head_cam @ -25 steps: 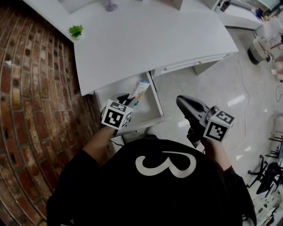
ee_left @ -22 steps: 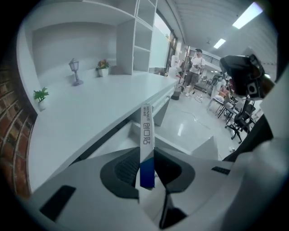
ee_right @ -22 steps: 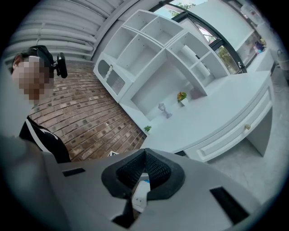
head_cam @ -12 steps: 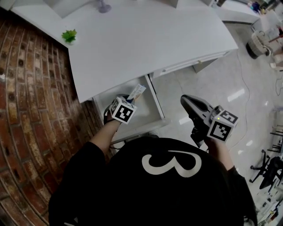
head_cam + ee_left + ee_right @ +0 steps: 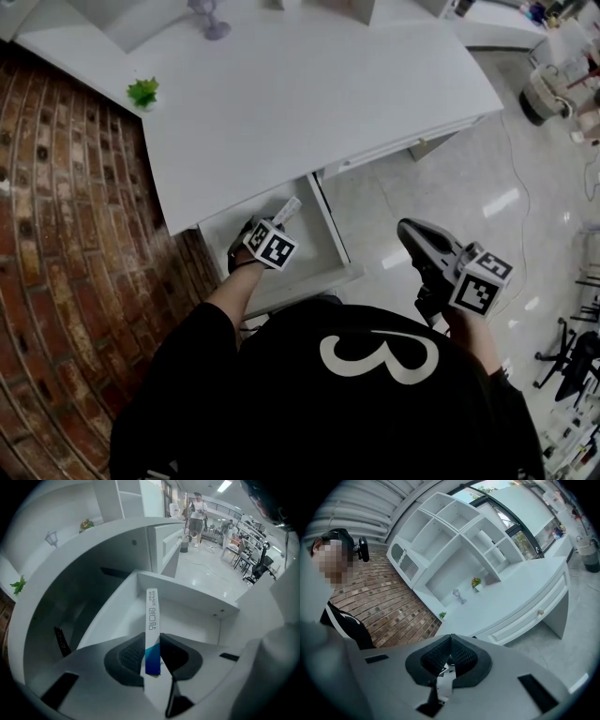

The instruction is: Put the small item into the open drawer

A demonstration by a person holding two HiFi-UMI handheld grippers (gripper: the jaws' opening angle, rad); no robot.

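- Since a second ago the left gripper (image 5: 152, 651) has sunk deeper into the open drawer (image 5: 314, 246), taking the slim box (image 5: 151, 620) with it.
- The box stands on edge, pinched at its blue end between the left jaws. It points along the drawer, probably so as to clear the sides.
- The right gripper (image 5: 449, 660) is empty, its jaws pressed together. It hangs aside over the floor, out of the way.

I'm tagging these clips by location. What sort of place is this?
Probably a mock study corner set up inside a large open workspace. A white desk and white shelving stand against a brick wall. Beyond them, the left gripper view shows a wide, glossy-floored hall with office chairs.
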